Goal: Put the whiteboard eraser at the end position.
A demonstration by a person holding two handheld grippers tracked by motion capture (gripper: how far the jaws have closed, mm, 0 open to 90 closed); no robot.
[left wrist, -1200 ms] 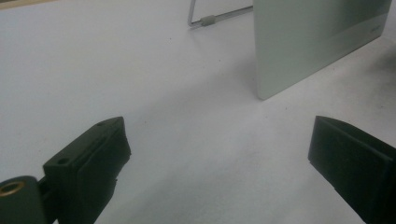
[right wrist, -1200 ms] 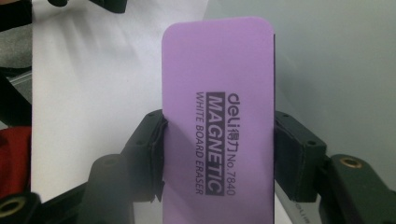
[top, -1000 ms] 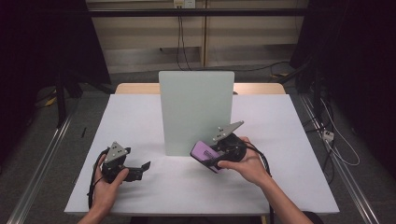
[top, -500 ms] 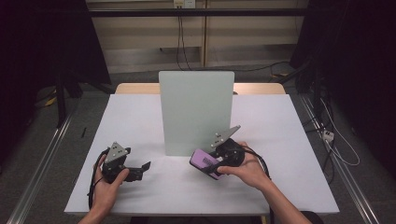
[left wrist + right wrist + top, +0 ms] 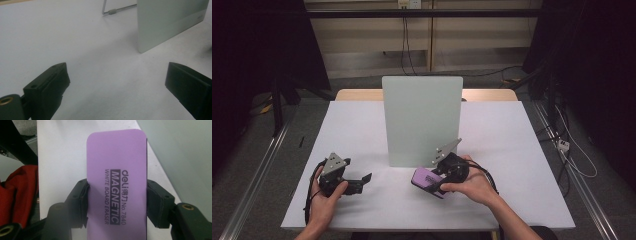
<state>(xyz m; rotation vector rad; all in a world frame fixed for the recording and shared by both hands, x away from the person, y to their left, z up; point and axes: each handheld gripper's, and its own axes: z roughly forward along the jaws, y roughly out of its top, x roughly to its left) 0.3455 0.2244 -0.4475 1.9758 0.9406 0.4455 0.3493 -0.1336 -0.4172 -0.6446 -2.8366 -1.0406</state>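
White covering is spread over the tabletop (image 5: 512,150), with a pale board (image 5: 422,120) stood upright near the middle, propped by a wire stand (image 5: 117,9) behind it. Just in front of the board's lower right corner, a purple whiteboard eraser (image 5: 116,182) is pinched by its long sides between the jaws of the right gripper (image 5: 436,181), held a bit tilted above the surface. Over at the left, the left gripper (image 5: 362,181) is rested low on the tabletop, its jaws spread wide with nothing between them.
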